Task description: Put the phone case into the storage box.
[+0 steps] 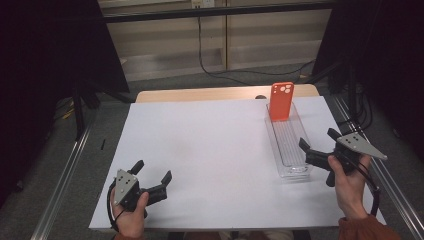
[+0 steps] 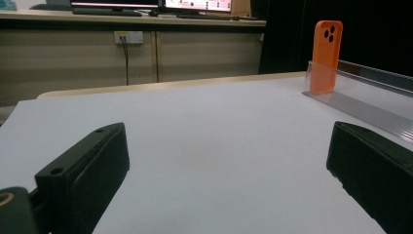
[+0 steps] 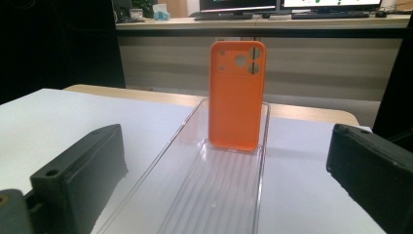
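Observation:
An orange phone case (image 1: 281, 101) stands upright at the far end of a clear ribbed plastic tray (image 1: 290, 150) on the right of the white table sheet (image 1: 210, 150). The case (image 3: 236, 95) leans against the tray's far wall (image 3: 234, 105), camera holes at the top. My right gripper (image 1: 316, 142) hovers at the tray's near end, open, jaws empty and pointing along the tray. My left gripper (image 1: 152, 170) is held low at the front left, open and empty, far from the case (image 2: 325, 56) and the tray (image 2: 360, 97).
The white sheet covers a wooden table (image 1: 200, 93). Black tripod legs (image 1: 82, 107) and metal rails (image 1: 65, 180) flank the table on the floor. A black cable (image 1: 210, 67) runs across the floor behind it. Monitors (image 3: 287, 5) sit on a far desk.

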`<state>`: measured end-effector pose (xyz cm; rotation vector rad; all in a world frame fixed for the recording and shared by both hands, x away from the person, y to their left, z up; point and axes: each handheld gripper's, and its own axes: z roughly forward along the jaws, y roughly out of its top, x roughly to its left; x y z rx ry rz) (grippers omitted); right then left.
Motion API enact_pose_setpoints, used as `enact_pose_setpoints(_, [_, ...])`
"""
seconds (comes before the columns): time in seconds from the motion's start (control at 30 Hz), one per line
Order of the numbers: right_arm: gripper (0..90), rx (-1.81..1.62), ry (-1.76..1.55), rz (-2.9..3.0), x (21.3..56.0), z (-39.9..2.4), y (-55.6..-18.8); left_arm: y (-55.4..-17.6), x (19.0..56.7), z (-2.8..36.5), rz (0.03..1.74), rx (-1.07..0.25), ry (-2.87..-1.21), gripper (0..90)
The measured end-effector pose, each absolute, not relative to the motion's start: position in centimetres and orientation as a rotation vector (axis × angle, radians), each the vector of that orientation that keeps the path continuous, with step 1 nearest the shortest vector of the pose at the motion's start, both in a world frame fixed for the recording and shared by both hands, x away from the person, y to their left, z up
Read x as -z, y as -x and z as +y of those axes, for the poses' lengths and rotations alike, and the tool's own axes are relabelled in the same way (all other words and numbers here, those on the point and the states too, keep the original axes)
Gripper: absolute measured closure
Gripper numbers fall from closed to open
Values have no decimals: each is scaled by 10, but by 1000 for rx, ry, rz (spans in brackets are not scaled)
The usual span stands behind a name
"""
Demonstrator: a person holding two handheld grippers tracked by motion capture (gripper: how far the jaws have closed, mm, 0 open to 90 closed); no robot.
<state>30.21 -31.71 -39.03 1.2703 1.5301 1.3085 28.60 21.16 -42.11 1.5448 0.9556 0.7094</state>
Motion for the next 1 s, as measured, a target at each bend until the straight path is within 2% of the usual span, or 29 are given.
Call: enact_pose_setpoints(1.0, [0,-1312,-1286,1571,430,-334,-235,-274,421,217,958,-748,-1549,16])
